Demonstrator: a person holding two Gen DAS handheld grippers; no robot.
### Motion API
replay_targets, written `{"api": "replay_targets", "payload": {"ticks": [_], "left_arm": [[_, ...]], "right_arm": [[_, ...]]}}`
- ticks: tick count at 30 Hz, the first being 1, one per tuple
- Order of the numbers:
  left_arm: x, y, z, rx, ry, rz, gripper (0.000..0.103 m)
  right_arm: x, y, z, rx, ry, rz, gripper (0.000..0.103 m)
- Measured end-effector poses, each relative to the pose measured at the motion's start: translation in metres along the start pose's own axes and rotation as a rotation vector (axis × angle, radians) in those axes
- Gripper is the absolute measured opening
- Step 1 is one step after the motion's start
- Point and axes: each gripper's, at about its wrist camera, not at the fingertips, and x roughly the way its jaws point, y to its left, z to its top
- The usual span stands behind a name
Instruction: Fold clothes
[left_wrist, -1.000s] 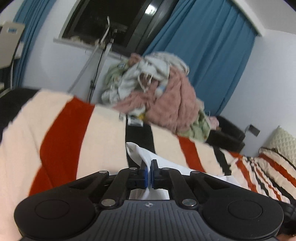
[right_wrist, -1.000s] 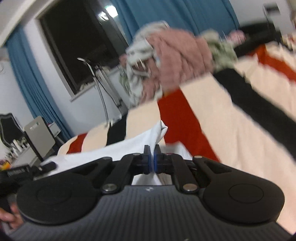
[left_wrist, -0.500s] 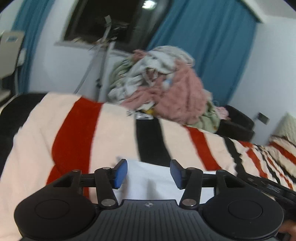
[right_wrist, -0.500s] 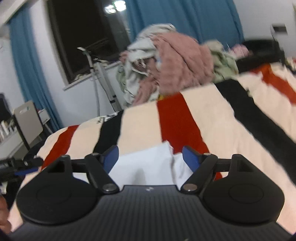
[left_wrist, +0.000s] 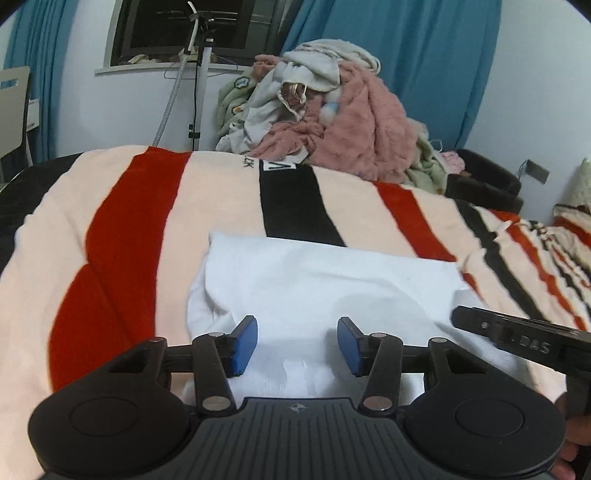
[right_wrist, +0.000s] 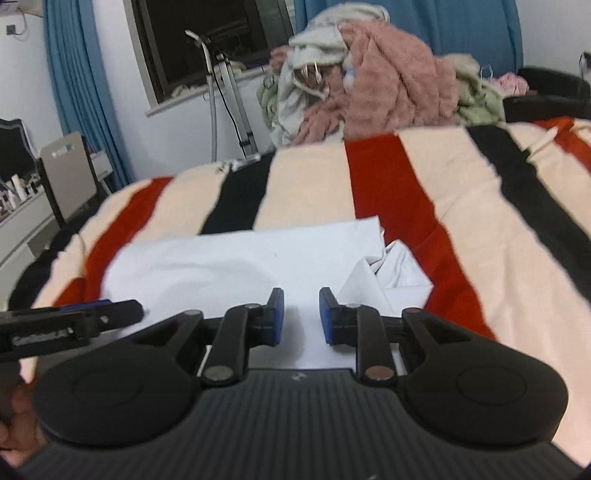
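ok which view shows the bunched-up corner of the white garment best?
Right wrist view: the crumpled corner sits unobstructed just ahead of the right gripper, folds clearly visible. In the left wrist view that end of the white garment is partly hidden behind the other gripper's finger, so the crumple can't be seen.

Left gripper (left_wrist: 297, 345) and right gripper (right_wrist: 298, 316), pinching white garment (left_wrist: 325, 291) a second ago, now spread apart; garment released, lying flat on striped blanket (left_wrist: 125, 229).
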Motion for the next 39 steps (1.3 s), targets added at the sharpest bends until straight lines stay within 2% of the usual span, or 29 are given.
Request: {"api": "replay_targets", "payload": {"ticks": [4,9,11,13,14,15,16,17,18,21,23,25,28,32,34,37,38,39], "left_arm": [[-0.026,-0.010,-0.011,0.030,0.008,0.003,0.052],[-0.054,-0.019,-0.024,0.055,0.010,0.005,0.052],[-0.062,-0.021,-0.029,0.056,0.006,0.004,0.052],[-0.074,-0.021,-0.032,0.042,0.000,-0.008,0.056],[-0.082,-0.020,-0.033,0.023,-0.005,-0.024,0.057],[-0.089,-0.019,-0.033,-0.004,-0.005,-0.041,0.058],[-0.096,-0.017,-0.034,-0.040,-0.001,-0.061,0.062],[-0.103,-0.014,-0.036,-0.086,0.006,-0.085,0.064],[-0.110,-0.010,-0.037,-0.134,0.014,-0.110,0.068],[-0.114,0.006,-0.045,-0.312,0.088,-0.220,0.076],[-0.103,0.019,-0.052,-0.451,0.148,-0.283,0.076],[-0.085,0.031,-0.060,-0.573,0.202,-0.310,0.076],[-0.056,0.054,-0.073,-0.751,0.235,-0.311,0.076],[-0.037,0.079,-0.079,-0.935,0.169,-0.330,0.074],[-0.035,0.083,-0.077,-0.948,0.147,-0.325,0.062],[-0.034,0.084,-0.074,-0.922,0.143,-0.301,0.051],[-0.035,0.085,-0.074,-0.916,0.140,-0.299,0.049],[-0.035,0.085,-0.074,-0.911,0.138,-0.297,0.045]], "right_arm": [[-0.035,0.007,-0.015,-0.040,0.014,0.001,0.025],[-0.036,0.007,-0.044,-0.053,0.083,0.004,0.025],[-0.044,0.005,-0.044,-0.014,0.077,0.009,0.025],[-0.057,0.002,-0.040,0.045,0.072,0.022,0.029],[-0.064,0.001,-0.039,0.070,0.060,0.032,0.038],[-0.071,-0.001,-0.038,0.095,0.048,0.043,0.057],[-0.078,-0.003,-0.039,0.141,0.038,0.064,0.067],[-0.084,-0.007,-0.040,0.203,0.029,0.093,0.084],[-0.091,-0.011,-0.040,0.264,0.020,0.122,0.088],[-0.091,-0.027,-0.049,0.493,0.054,0.237,0.087],[-0.080,-0.038,-0.058,0.633,0.098,0.302,0.087],[-0.063,-0.049,-0.069,0.761,0.152,0.348,0.088],[-0.040,-0.063,-0.090,0.933,0.193,0.375,0.088],[-0.029,-0.064,-0.087,0.920,0.119,0.311,0.083],[-0.024,-0.064,-0.083,0.903,0.080,0.278,0.082],[-0.013,-0.067,-0.082,0.889,0.050,0.248,0.065],[-0.011,-0.069,-0.082,0.879,0.052,0.233,0.048],[-0.010,-0.071,-0.082,0.866,0.057,0.217,0.036]]}}
